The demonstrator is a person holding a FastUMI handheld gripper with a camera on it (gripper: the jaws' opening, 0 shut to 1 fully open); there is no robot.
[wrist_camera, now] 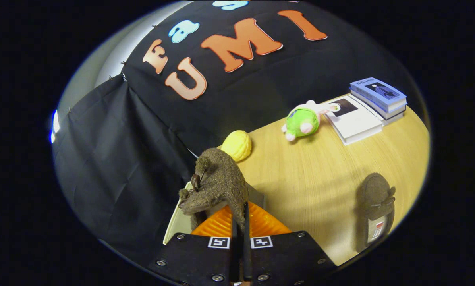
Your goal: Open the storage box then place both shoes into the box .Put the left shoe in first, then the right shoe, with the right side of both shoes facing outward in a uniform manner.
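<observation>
My gripper (240, 222) is shut on a brown fuzzy shoe (217, 184), pinching its edge between both fingers. The shoe hangs lifted, toe pointing away, with a small pompom and buckle showing on its left side. Below it, part of a pale storage box (178, 220) shows by the table's left edge; I cannot tell how far it stands open. The second brown shoe (374, 208) lies on the wooden table (313, 186) to the right of my fingers, sole edge and a label facing me.
A yellow ball-like toy (237, 145) sits just beyond the held shoe. Farther off lie a green plush toy (303, 121) and a stack of books (370, 107). Black cloth hangs down along the table's left side.
</observation>
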